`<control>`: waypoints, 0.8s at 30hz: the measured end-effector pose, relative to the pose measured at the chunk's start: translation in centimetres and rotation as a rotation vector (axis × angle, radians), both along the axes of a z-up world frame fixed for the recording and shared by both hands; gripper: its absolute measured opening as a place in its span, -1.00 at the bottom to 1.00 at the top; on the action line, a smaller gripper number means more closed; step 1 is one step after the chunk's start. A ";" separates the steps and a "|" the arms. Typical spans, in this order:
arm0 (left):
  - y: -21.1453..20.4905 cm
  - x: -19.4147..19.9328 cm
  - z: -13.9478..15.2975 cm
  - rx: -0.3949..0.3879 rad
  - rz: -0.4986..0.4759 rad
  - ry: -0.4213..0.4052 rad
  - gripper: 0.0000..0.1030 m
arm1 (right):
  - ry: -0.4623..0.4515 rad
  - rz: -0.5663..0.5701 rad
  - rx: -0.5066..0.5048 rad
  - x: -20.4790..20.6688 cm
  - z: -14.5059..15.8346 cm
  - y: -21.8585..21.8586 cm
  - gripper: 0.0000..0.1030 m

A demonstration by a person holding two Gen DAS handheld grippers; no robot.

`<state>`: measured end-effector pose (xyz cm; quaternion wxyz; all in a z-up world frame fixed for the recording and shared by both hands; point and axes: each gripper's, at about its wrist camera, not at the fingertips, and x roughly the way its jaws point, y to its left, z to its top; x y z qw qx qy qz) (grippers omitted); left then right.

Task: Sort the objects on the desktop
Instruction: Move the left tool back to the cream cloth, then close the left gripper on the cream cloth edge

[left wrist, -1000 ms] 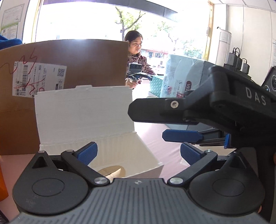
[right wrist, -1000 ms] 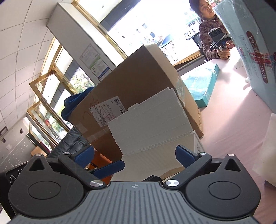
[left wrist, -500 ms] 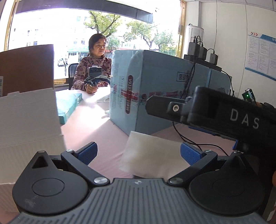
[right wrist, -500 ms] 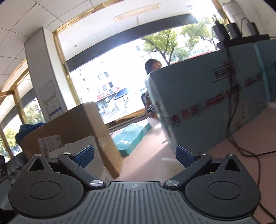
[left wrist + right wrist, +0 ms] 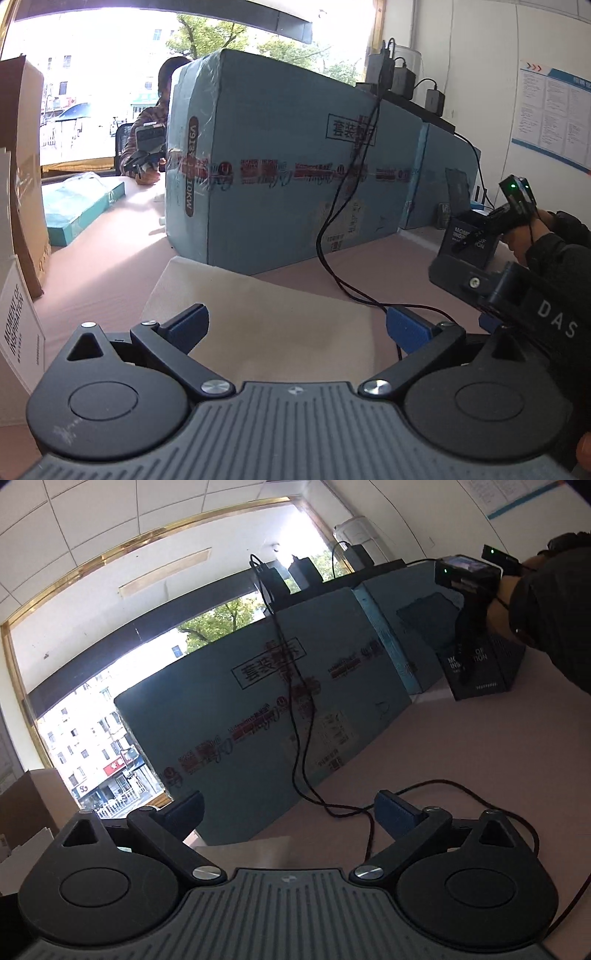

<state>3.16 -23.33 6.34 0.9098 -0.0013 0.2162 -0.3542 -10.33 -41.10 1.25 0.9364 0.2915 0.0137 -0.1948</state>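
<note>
Both grippers empty, paper sheet just ahead

The left gripper (image 5: 297, 326) has its jaws wide apart directly over the flat paper sheet (image 5: 266, 306); the right gripper (image 5: 290, 814), also apart, sits beside its far edge, so the left is nearer.

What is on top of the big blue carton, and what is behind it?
On top of the big blue carton stand black power adapters; a black cable hangs down its front. Behind its left end a seated person is partly visible; the rest behind is covered.
</note>
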 end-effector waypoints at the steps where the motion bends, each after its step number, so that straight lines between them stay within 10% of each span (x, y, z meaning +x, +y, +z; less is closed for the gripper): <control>1: 0.2 0.4 -0.3 0.001 0.011 0.000 1.00 | 0.002 0.016 0.005 0.2 -0.4 -0.1 0.90; 24: 3.6 6.5 -4.0 0.042 0.039 0.186 0.99 | 0.169 0.264 0.109 4.2 -2.5 0.5 0.54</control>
